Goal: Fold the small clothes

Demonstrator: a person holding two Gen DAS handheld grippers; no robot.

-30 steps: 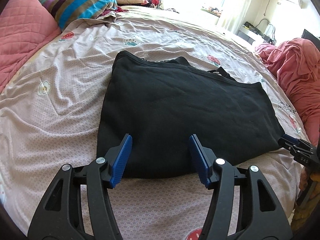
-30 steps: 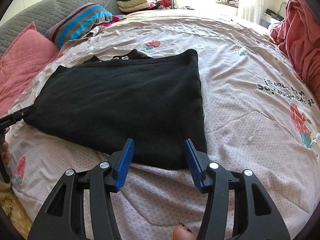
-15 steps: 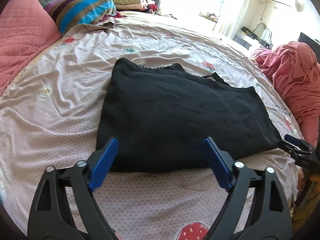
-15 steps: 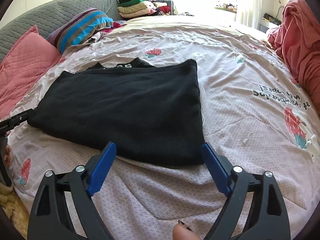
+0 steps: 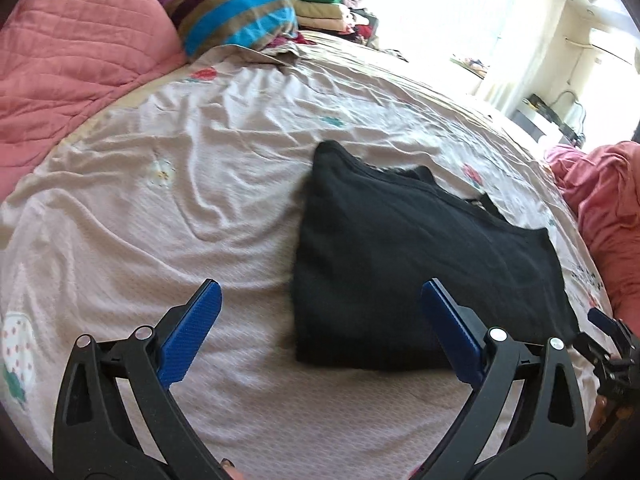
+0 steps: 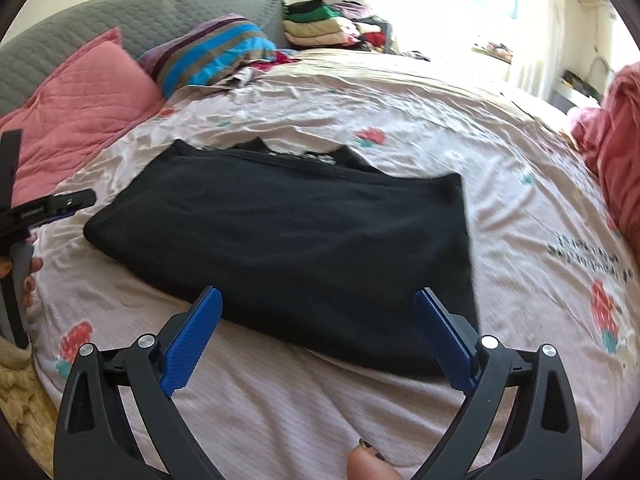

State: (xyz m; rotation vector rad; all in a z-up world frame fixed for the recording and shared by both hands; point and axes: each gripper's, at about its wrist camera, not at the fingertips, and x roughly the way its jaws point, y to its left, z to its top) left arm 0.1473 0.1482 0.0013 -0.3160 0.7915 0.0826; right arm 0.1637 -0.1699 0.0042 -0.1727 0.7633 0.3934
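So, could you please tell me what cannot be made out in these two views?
- Left wrist: right gripper is cut by the frame edge; its jaws cannot be judged.
- Right wrist: white print on the black garment is hidden by its top fold.
- Right wrist: writing on the bedsheet is blurred.

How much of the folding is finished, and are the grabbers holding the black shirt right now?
Done: the black garment lies folded over into a flat rectangle on the bedspread, with a bit of its collar edge peeking out at the far side. In hand: nothing. The left gripper and right gripper both have jaws wide open, near the garment's front edge. Left: probably another fold to make it smaller.
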